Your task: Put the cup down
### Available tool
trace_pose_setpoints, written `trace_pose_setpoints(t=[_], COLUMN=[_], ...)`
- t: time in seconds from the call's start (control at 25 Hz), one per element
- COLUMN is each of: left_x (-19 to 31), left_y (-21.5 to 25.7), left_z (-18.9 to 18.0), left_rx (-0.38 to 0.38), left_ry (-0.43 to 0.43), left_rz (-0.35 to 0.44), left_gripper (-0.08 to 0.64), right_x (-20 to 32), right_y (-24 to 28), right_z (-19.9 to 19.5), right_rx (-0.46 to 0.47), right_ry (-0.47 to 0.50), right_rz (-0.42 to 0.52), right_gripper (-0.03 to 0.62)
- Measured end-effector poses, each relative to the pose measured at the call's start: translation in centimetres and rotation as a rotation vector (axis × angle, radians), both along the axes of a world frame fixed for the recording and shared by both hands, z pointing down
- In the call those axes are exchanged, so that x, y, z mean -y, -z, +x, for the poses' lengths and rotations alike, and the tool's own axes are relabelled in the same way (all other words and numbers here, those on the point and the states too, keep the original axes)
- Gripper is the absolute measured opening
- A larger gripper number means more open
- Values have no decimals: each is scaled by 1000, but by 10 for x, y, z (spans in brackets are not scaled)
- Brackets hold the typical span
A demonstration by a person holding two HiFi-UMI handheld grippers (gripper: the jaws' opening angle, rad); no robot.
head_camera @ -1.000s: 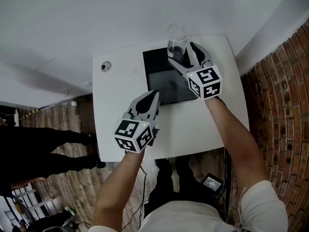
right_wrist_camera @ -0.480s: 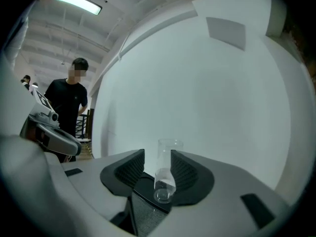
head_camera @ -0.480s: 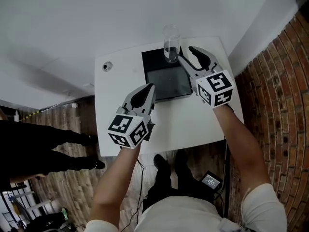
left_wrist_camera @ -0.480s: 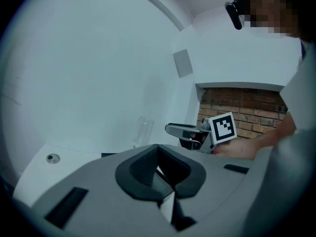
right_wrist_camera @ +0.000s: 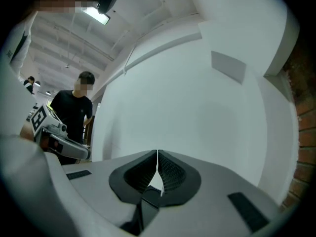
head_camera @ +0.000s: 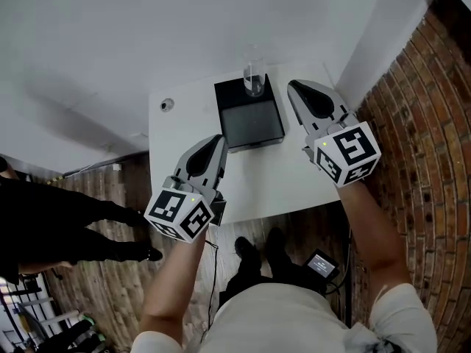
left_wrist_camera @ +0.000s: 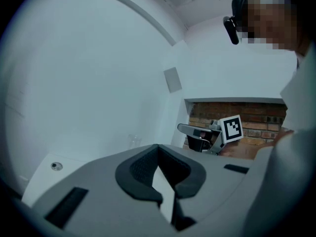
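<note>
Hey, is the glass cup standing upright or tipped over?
Upright: the cup stands rim up on the far edge of the black pad, nothing touching it.

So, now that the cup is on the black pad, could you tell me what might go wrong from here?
The clear cup stands at the black pad's far edge, near the back of the white table; a knock could tip it off.
The right claw, whose jaws have just been closing with nothing between them, sits close to the cup in the head view; a sideways swing might clip it.
The glass barely shows against the white wall.
</note>
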State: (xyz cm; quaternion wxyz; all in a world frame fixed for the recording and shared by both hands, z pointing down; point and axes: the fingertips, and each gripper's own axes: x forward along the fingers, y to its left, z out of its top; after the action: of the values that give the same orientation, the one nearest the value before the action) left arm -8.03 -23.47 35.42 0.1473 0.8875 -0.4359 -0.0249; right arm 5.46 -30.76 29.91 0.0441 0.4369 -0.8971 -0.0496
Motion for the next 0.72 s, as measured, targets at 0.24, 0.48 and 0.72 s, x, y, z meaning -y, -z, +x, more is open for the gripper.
trace_pose_setpoints(t=[0.24,0.48,0.72], left_x=[-56,-103,-143], left_y=[25,40,26], left_z=[-15,-28,-41], left_rx=[-78,-95,-180], left_ry=[29,66,99], left_rz=[9,25,-43], left_gripper=[6,6,7], right_x=[-67,-120,-158], right_y=[32,40,25], right_z=[14,33,53], right_rx=[97,199,320], right_ry=[13,-12,-44], right_rz=[13,-23,-119], right_gripper=[18,18,18])
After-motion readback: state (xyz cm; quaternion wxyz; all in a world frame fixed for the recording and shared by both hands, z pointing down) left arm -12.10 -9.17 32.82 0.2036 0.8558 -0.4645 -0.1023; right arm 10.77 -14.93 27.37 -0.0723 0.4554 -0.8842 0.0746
